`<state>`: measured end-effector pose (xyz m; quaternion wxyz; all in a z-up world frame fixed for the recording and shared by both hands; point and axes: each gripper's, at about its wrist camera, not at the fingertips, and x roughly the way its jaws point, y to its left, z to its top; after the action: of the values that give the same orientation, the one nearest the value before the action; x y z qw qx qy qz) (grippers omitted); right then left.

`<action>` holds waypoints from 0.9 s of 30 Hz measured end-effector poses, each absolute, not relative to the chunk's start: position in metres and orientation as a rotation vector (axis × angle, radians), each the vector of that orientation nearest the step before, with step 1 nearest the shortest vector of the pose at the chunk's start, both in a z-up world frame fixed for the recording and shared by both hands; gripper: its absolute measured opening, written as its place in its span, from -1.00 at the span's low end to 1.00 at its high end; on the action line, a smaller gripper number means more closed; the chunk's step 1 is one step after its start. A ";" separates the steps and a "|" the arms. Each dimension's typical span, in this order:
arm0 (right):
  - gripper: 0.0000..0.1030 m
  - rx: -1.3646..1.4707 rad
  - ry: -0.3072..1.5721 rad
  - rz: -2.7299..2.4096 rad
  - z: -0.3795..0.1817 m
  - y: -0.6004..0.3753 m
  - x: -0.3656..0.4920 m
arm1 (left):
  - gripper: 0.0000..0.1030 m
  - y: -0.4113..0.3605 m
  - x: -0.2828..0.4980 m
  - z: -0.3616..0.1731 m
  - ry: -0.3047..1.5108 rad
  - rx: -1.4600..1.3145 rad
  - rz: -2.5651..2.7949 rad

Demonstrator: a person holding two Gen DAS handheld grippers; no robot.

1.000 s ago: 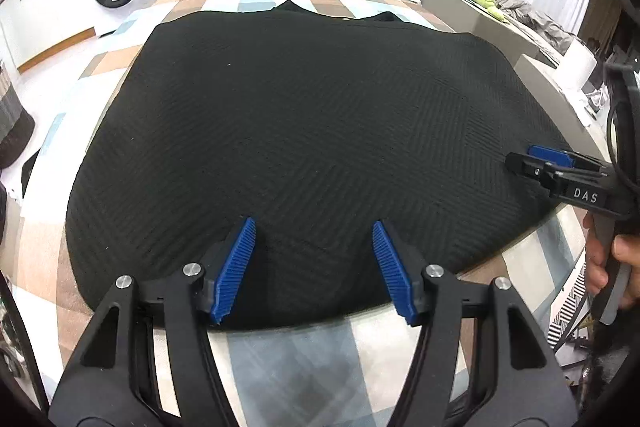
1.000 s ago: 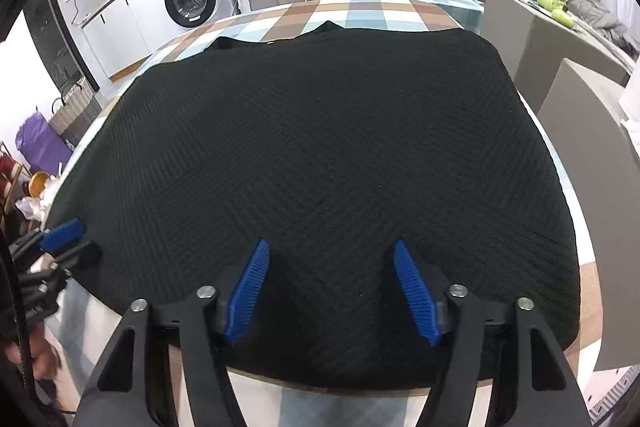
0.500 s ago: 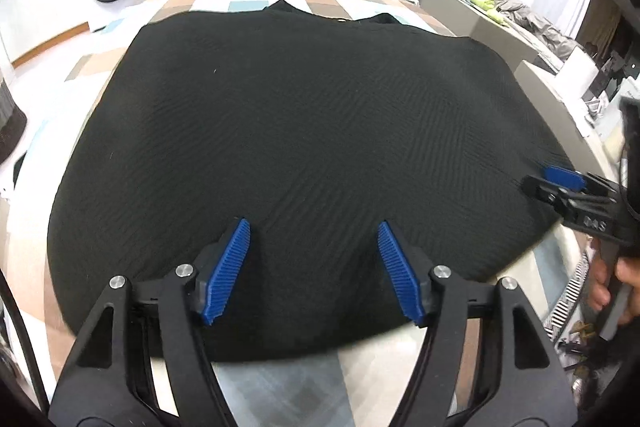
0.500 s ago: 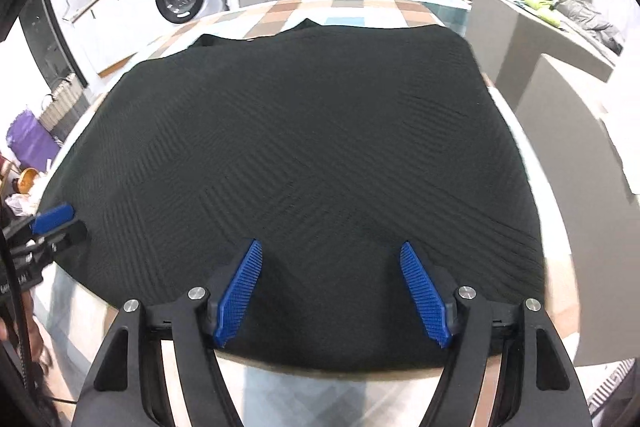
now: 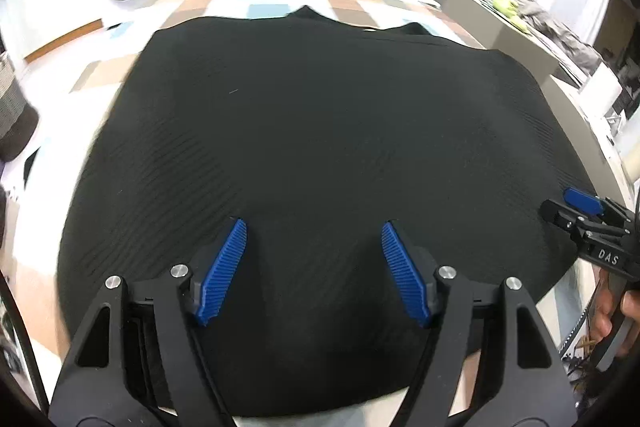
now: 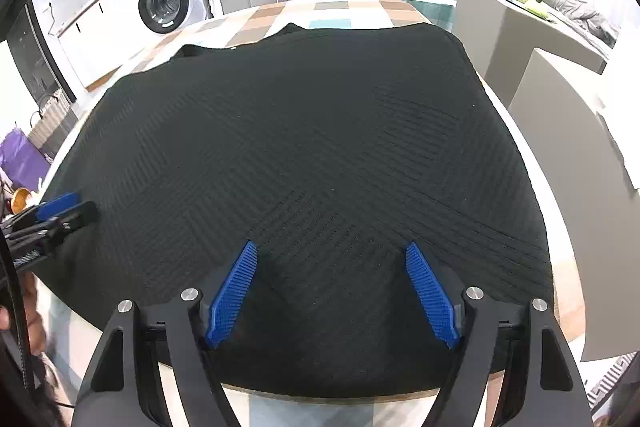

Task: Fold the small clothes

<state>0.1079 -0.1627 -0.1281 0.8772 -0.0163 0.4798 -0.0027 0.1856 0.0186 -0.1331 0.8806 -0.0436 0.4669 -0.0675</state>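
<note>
A: Left wrist view first. Where is the garment?

B: The black knit garment (image 5: 320,147) lies spread flat over the checked tabletop (image 5: 248,1), collar at the far side, near hem just under the camera. The left claw (image 5: 314,271) hangs over that hem; its jaws have just been opening, nothing between the blue pads, so it is released. The right claw (image 5: 576,213) shows at the garment's right edge, with a hand (image 5: 612,315) on its handle.

A: And the right wrist view?

B: Same garment (image 6: 320,155), its ribbing plain to see. The right claw (image 6: 330,291) is above the near hem towards the right corner, jaws also just widened, empty, released. The left claw (image 6: 60,211) sits at the left edge.

A: How should the pickup go?

B: I'd judge the 2 claws should each take a near corner of the hem, pinching every layer, then lift evenly and carry it toward the collar so the edges line up. Uneven height would probably skew the fold.
</note>
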 end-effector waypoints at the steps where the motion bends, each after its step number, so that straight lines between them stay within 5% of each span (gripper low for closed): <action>1: 0.52 -0.047 1.005 -0.010 -0.128 -0.162 0.107 | 0.32 0.024 0.179 -0.133 0.973 -0.093 -0.130; 16: 0.54 0.115 0.962 0.052 -0.107 -0.161 0.092 | 0.32 0.107 0.077 -0.117 0.862 -0.422 0.124; 27: 0.54 0.099 0.950 0.077 -0.102 -0.153 0.083 | 0.33 0.103 0.102 -0.142 0.868 -0.449 0.148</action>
<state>0.0829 -0.1535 -0.1016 0.8874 0.0475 0.4570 0.0370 0.1019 0.1027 -0.1420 0.8804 -0.2154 0.4166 0.0709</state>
